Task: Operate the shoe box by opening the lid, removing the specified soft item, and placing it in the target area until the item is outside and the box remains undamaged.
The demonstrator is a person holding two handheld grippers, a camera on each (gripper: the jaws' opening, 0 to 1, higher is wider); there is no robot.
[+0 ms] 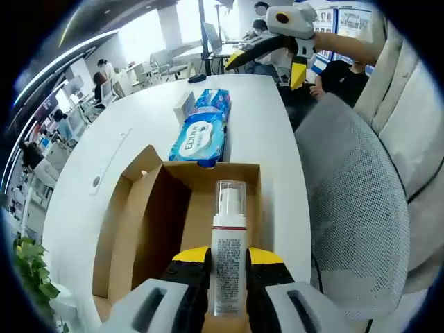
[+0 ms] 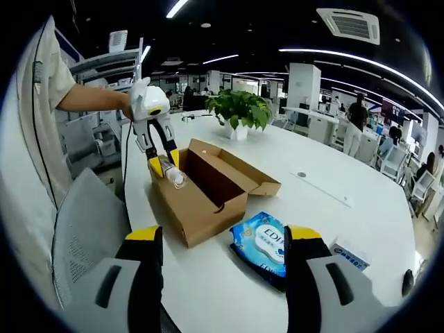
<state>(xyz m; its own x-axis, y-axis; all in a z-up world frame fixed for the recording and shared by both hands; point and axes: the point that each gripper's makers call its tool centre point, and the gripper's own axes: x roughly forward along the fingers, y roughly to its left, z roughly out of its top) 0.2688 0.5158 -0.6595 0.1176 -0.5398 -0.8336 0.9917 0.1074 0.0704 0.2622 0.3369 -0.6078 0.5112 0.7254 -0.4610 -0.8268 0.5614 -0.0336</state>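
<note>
The left gripper point(image 1: 227, 277) is clamped on a white pump bottle point(image 1: 228, 253), its yellow-tipped jaws pressing the bottle's labelled body from both sides. The bottle is held upright along the jaws, its clear cap toward the far end, over the open cardboard shoe box point(image 1: 149, 222). The box rests on the white table point(image 1: 260, 125) with its flaps folded outward. Just beyond the far end of the box lies a blue soft pack of wipes point(image 1: 201, 135), outside the box and flat on the table, with a small white carton point(image 1: 184, 105) beside it on the left. In the right gripper view, the right gripper point(image 2: 223, 243) hangs above the table with its jaws spread wide apart and nothing between them; the wipes pack point(image 2: 262, 246) lies on the table beyond them, just right of the box point(image 2: 205, 191). The left gripper point(image 2: 165, 165) appears there at the box's far left end, holding the bottle point(image 2: 173, 173). A potted plant point(image 2: 239, 111) stands on the table behind the box.
</note>
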